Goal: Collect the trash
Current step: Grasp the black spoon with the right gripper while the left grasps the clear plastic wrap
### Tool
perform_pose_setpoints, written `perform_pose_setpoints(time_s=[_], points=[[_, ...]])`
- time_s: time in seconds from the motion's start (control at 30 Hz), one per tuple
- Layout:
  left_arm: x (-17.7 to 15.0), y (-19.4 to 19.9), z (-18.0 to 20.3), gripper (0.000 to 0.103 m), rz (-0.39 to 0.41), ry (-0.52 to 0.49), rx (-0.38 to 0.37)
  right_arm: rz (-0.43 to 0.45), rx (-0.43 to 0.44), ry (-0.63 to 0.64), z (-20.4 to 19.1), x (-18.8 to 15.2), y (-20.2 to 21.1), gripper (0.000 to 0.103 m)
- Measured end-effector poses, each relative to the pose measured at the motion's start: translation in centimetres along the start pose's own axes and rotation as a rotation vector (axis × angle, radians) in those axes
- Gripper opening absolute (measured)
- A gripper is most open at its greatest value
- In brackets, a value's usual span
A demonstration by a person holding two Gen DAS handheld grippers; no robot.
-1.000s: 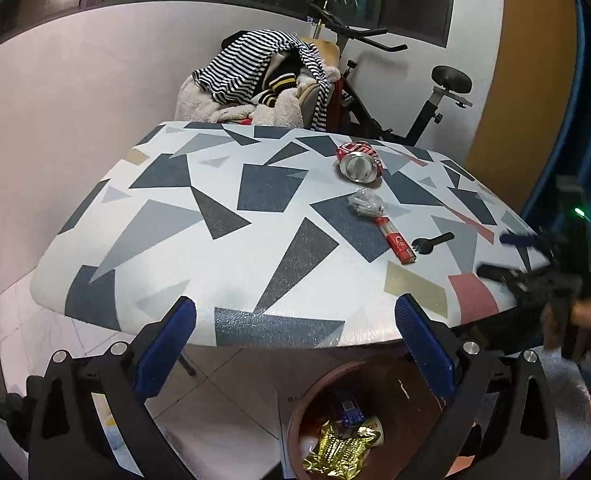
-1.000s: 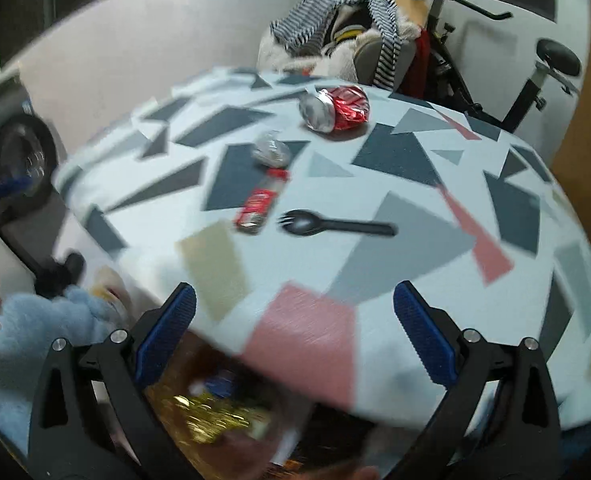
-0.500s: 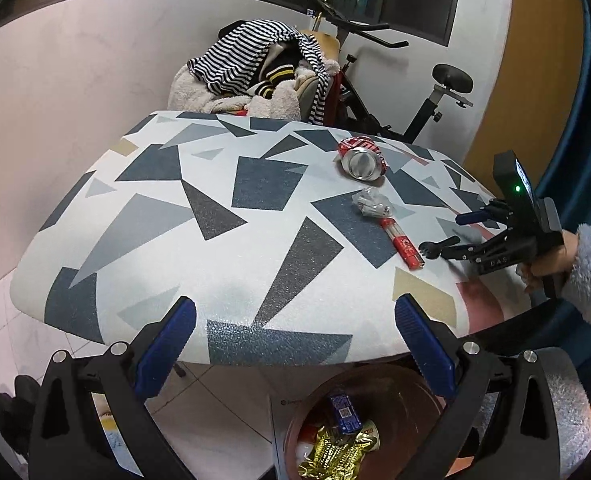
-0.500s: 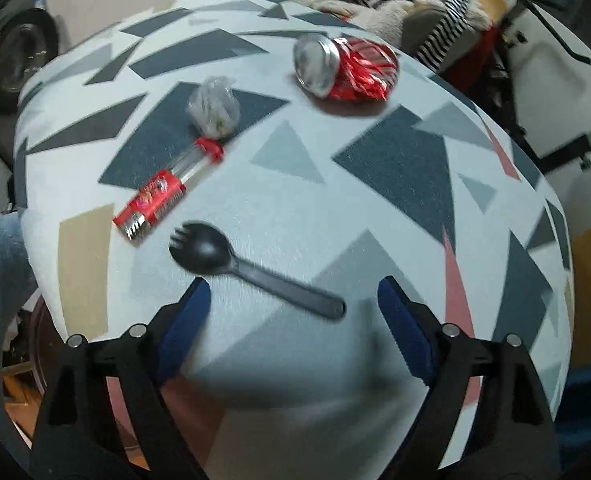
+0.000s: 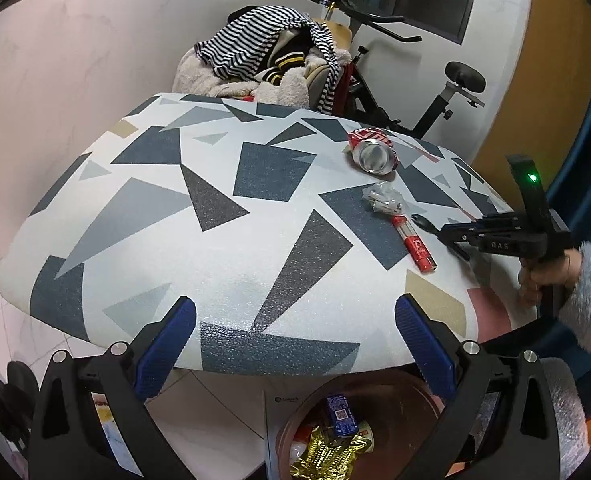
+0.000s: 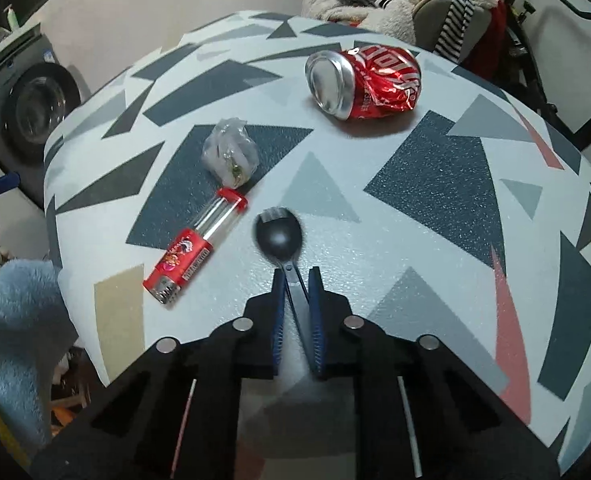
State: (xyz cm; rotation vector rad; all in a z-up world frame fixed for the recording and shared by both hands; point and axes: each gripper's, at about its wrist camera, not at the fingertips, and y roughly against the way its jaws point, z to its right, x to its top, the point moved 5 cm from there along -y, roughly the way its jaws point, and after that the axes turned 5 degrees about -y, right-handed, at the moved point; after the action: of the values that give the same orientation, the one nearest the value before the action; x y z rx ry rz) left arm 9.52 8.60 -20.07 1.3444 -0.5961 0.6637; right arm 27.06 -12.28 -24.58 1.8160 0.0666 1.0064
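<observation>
On the patterned table [image 6: 435, 240] lie a crushed red can [image 6: 365, 82], a crumpled clear wrapper [image 6: 231, 156], a red-labelled tube [image 6: 193, 250] and a black plastic spork [image 6: 279, 236]. My right gripper [image 6: 296, 280] is shut on the spork's handle, its head pointing away; it also shows in the left wrist view [image 5: 451, 236]. My left gripper [image 5: 295, 320] is open and empty, held off the table's near edge above a brown trash bin [image 5: 375, 424]. The can [image 5: 373, 154], wrapper [image 5: 385, 200] and tube [image 5: 415, 242] show there too.
The bin holds a gold wrapper [image 5: 327, 456] and a blue packet [image 5: 341, 416]. A chair piled with striped clothes [image 5: 271, 60] and an exercise bike [image 5: 435, 100] stand behind the table. A washing machine [image 6: 27, 116] is at the left.
My right gripper moved in over the table to the spork and closed on its handle. The left gripper stayed open, drifting slightly.
</observation>
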Motion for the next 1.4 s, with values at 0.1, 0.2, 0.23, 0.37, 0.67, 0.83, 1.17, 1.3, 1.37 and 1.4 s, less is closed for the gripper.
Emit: perform_pose_setpoints(time_s=[0.1, 0.2, 0.23, 0.37, 0.67, 0.83, 1.17, 1.3, 1.37, 1.4], points=[[0.1, -0.2, -0.2, 0.097, -0.002, 0.017, -0.002, 0.083, -0.015, -0.068, 0.3, 0.0, 1.0, 0.013], [0.3, -0.5, 0.0, 0.097, -0.009, 0.022, -0.008, 0.163, -0.040, -0.135, 0.8, -0.1, 2.5, 0.013], [0.4, -0.7, 0.2, 0.097, -0.014, 0.018, -0.014, 0.189, -0.056, -0.149, 1.0, -0.2, 2.9, 0.013], [1.3, -2.0, 1.6, 0.084, -0.038, 0.002, -0.070, 0.268, -0.096, -0.179, 1.9, -0.4, 4.0, 0.013], [6.4, -7.1, 5.6, 0.070, -0.074, 0.024, -0.220, 0.343, -0.098, -0.244, 3.0, -0.8, 5.1, 0.013], [9.3, -12.1, 7.4, 0.063, -0.127, 0.091, -0.275, 0.382, -0.084, -0.284, 3.3, -1.2, 6.4, 0.013], [10.7, -19.5, 8.5, 0.034, -0.233, 0.158, -0.236, 0.428, -0.072, -0.310, 2.9, -2.3, 8.7, 0.013], [10.5, -18.7, 8.3, 0.027, -0.199, 0.122, -0.241, 0.430, -0.070, -0.313, 2.6, -2.6, 9.1, 0.013], [10.4, -17.7, 8.3, 0.026, -0.182, 0.098, -0.258, 0.431, -0.064, -0.315, 2.5, -2.7, 9.3, 0.013], [10.4, -17.2, 8.3, 0.026, -0.174, 0.088, -0.264, 0.432, -0.063, -0.314, 2.3, -2.7, 9.4, 0.013]])
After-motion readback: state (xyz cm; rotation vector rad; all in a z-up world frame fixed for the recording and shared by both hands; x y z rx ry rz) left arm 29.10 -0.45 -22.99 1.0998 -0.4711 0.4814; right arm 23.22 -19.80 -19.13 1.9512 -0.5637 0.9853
